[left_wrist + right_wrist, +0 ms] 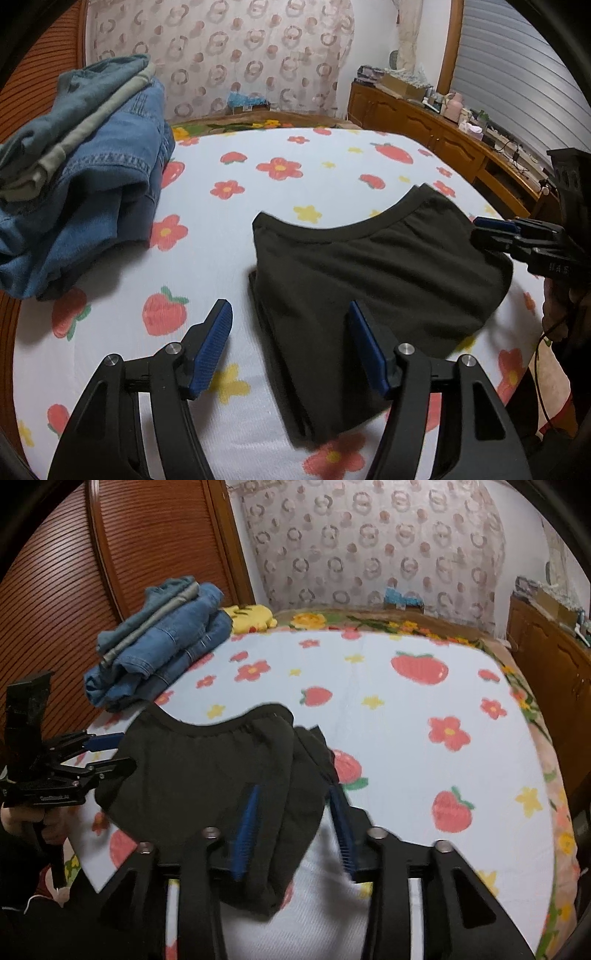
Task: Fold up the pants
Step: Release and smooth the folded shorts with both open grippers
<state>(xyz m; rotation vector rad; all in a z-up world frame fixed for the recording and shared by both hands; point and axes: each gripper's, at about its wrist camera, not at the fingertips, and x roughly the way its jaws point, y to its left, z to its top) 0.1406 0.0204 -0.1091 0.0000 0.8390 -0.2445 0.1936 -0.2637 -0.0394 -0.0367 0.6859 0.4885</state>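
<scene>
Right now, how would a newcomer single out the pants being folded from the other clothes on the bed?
Start at the bed sheet, white with red flowers and strawberries. A stack of folded jeans sits at its far corner by the wooden slatted panel. The black pants lie alone nearer the grippers: plain, dark, folded flat, waistband curved.

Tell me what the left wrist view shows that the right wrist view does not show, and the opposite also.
Only the left wrist view: a window blind and the cluttered top of a long wooden cabinet.

Only the right wrist view: a yellow plush toy behind the stacked clothes, and a slatted wooden door.

Both: the folded black pants on the strawberry sheet, the pile of jeans, and both grippers, the left gripper and right gripper, open.
</scene>
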